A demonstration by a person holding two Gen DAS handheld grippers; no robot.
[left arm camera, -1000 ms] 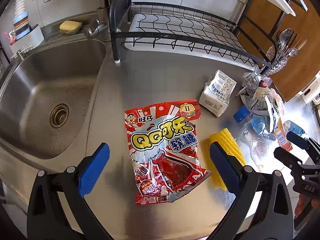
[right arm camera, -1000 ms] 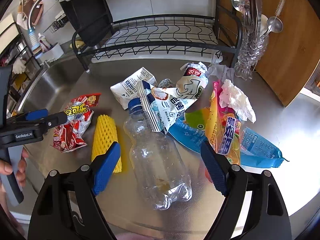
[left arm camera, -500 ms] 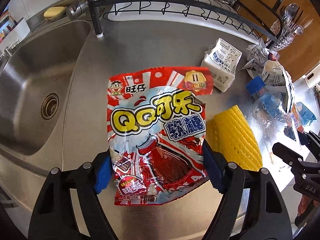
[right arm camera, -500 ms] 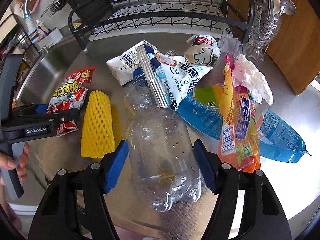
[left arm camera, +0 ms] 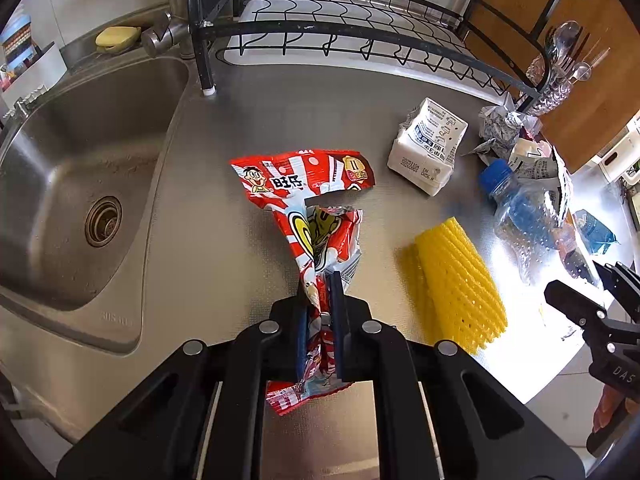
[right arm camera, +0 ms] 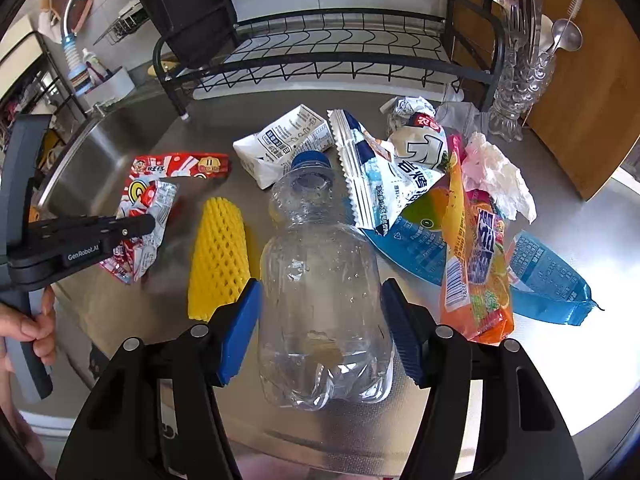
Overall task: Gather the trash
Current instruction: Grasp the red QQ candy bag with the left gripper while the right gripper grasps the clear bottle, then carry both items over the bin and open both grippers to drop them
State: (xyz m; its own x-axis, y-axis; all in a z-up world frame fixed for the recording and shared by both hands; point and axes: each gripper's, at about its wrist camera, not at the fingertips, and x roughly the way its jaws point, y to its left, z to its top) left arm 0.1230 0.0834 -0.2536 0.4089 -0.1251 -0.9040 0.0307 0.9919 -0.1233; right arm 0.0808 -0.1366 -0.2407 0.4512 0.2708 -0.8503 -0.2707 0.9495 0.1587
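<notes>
A red candy bag (left arm camera: 304, 184) lies crumpled on the steel counter (left arm camera: 224, 248), and my left gripper (left arm camera: 320, 280) is shut on its lower end. The right wrist view shows that same bag (right arm camera: 160, 200) pinched in the left gripper (right arm camera: 132, 226). A clear plastic bottle (right arm camera: 320, 260) with a blue cap lies on its side between the jaws of my right gripper (right arm camera: 320, 292). Those jaws are closing, and both blue pads touch the bottle's sides. From the left wrist the bottle (left arm camera: 520, 208) and the right gripper (left arm camera: 584, 284) appear at the far right.
A yellow foam net (right arm camera: 218, 256) lies between bag and bottle. Behind are a flattened milk carton (right arm camera: 284, 140), a pile of wrappers (right arm camera: 476, 248) and a tissue (right arm camera: 496, 176). The sink (left arm camera: 80, 184) is at left, a dish rack (left arm camera: 360, 32) at the back, a glass cutlery holder (right arm camera: 524, 80) at right.
The left jaws went from wide open to shut, bunching the flat candy bag between them. The right jaws narrowed around the bottle until the pads reached its sides.
</notes>
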